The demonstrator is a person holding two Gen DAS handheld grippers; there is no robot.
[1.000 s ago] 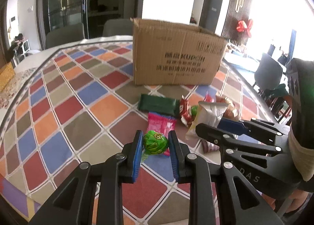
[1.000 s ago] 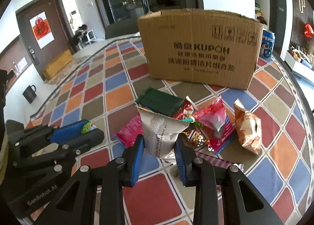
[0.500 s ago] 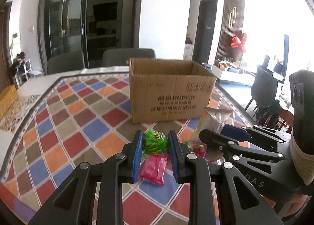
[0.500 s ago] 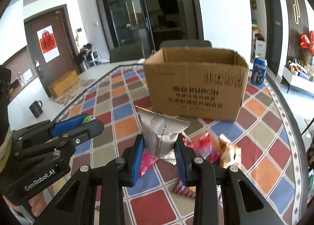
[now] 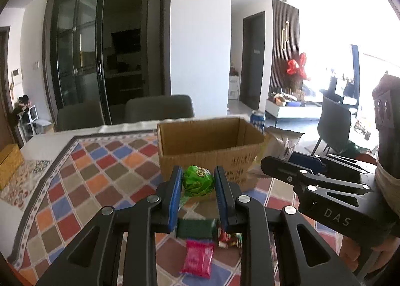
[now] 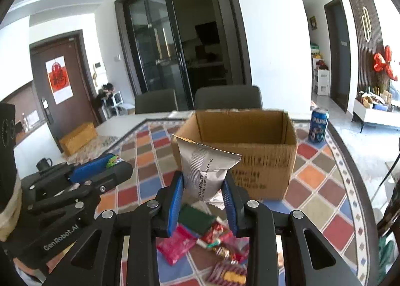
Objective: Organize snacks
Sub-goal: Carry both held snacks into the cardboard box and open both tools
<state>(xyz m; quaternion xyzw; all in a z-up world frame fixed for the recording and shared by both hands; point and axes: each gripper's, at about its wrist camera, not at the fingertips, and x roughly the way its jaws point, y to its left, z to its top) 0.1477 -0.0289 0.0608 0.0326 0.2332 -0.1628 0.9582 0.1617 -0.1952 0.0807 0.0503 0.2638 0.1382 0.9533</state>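
My left gripper (image 5: 198,182) is shut on a round green wrapped candy (image 5: 198,181), held above the table in front of the open cardboard box (image 5: 207,148). My right gripper (image 6: 203,186) is shut on a silver snack packet (image 6: 206,169), also raised before the box (image 6: 240,151). Each gripper shows in the other's view: the right one (image 5: 287,163) at the right, the left one (image 6: 110,168) at the left with the green candy (image 6: 113,160) between its pads. Loose snacks lie below: a pink packet (image 5: 198,258), a dark green bar (image 6: 196,218), red wrappers (image 6: 215,233).
The table wears a cloth (image 6: 155,158) of coloured diamonds. A blue can (image 6: 318,125) stands right of the box. Two grey chairs (image 6: 197,98) sit behind the table. A yellow box (image 5: 8,166) lies at the far left edge.
Both grippers have risen with their snacks and tilted up. The box's open top and inside have come into sight, and the loose snacks have dropped low in both views.
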